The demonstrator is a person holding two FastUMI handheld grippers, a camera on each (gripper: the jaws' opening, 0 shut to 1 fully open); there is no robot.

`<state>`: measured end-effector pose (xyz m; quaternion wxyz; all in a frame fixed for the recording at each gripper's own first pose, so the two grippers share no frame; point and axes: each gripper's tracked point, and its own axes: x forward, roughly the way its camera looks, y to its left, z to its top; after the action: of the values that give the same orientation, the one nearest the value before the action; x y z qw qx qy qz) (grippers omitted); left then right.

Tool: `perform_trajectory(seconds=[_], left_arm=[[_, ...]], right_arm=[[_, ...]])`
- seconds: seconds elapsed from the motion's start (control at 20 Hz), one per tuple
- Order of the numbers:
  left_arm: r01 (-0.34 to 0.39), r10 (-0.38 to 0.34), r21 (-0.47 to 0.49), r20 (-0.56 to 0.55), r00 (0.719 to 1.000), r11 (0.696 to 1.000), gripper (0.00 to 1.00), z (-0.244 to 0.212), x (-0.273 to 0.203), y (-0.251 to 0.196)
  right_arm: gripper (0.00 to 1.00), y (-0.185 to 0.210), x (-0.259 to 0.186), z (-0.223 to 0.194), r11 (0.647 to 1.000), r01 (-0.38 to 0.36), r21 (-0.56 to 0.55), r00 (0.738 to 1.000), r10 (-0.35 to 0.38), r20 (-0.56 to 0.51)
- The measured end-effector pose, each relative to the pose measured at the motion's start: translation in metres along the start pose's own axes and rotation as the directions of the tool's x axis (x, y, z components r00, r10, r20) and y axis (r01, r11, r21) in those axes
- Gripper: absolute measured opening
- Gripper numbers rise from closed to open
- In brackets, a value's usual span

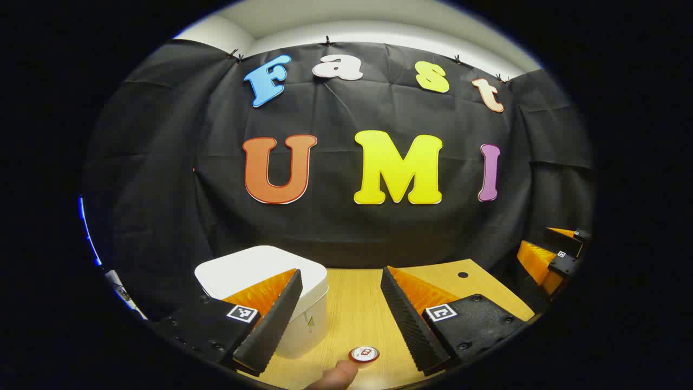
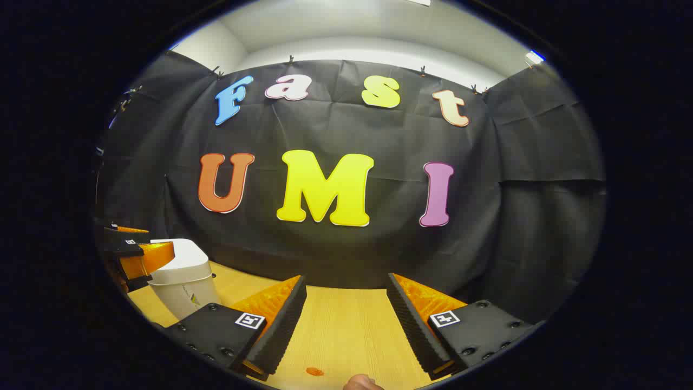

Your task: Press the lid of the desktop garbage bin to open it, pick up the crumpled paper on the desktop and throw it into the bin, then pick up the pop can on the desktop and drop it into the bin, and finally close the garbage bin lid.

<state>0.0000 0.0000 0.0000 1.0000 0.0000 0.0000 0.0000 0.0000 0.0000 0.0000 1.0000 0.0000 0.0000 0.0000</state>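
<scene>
Both grippers (image 1: 341, 303) (image 2: 346, 309) gaping, empty — bin (image 1: 265, 271) lid down, pop can (image 1: 363, 354) cut off low.

Right gripper (image 2: 344, 319) jaws apart above table (image 2: 346, 325); bin (image 2: 181, 279) left.

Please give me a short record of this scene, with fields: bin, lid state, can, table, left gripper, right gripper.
bin: white bin, on the table, ahead-left of the left gripper
lid state: lid closed
can: red-rimmed top of the can at the bottom edge of the left gripper view, a fingertip beside it
table: light wood table
left gripper: left gripper open, holding nothing
right gripper: right gripper open, holding nothing, over bare table
</scene>
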Motion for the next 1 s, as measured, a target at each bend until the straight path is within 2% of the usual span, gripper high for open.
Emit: perform_trajectory(seconds=[0.45,0.7,0.85,1.0], left_arm=[[0.044,-0.044,-0.005,0.001,0.999,0.999,0.96,-0.004,-0.005,-0.015],[0.047,-0.047,-0.002,0.008,0.999,0.999,0.96,-0.004,-0.004,-0.019],[0.029,-0.029,0.022,0.034,0.999,0.999,0.96,-0.001,-0.007,-0.016],[0.040,-0.042,0.050,0.032,0.999,0.998,0.96,-0.007,-0.008,-0.021]], right_arm=[[0.93,0.005,-0.008,0.005,0.999,-0.018,-0.029,1.000,0.019,0.013],[0.94,0.006,-0.010,0.000,1.000,-0.028,-0.005,1.000,0.028,0.004],[0.94,0.008,-0.012,0.002,0.999,-0.039,0.033,0.999,0.039,0.005],[0.94,0.009,-0.010,-0.005,0.999,-0.042,0.035,0.999,0.042,-0.015]])
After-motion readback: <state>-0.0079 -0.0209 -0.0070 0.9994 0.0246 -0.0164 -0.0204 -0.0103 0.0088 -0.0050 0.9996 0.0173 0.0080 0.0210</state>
